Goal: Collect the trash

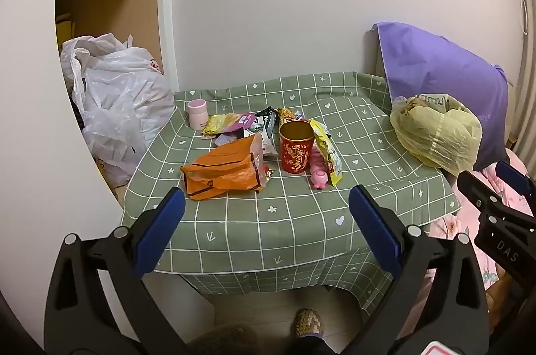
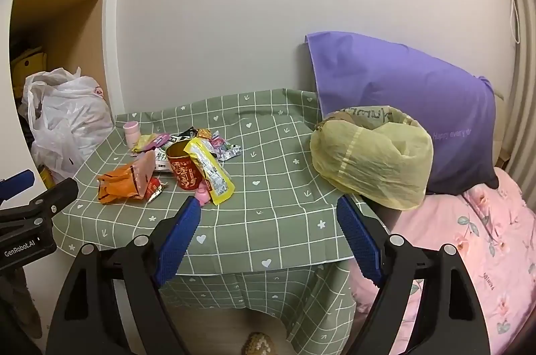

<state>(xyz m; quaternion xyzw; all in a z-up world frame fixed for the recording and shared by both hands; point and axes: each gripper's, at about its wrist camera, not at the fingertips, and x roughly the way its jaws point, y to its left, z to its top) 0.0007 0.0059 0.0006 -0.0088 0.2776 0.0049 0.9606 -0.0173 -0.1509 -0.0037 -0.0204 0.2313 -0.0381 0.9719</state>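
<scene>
While I hold both tilted down short of the table (image 1: 301, 221), my left gripper (image 1: 266, 221) and right gripper (image 2: 268, 236) gape wide, empty; the wrappers (image 1: 234, 127) and red cup (image 1: 296, 152) lie mid-cloth.

A red paper cup (image 1: 296, 152) is standing mid-table on the green checked tablecloth (image 1: 268, 221), a crumpled orange bag (image 1: 224, 172) lying left, a yellow plastic bag (image 1: 435, 133) sitting far right.

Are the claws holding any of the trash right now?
No. The left claw and right claw are both open and empty, short of the wrappers and red cup on the table.
</scene>
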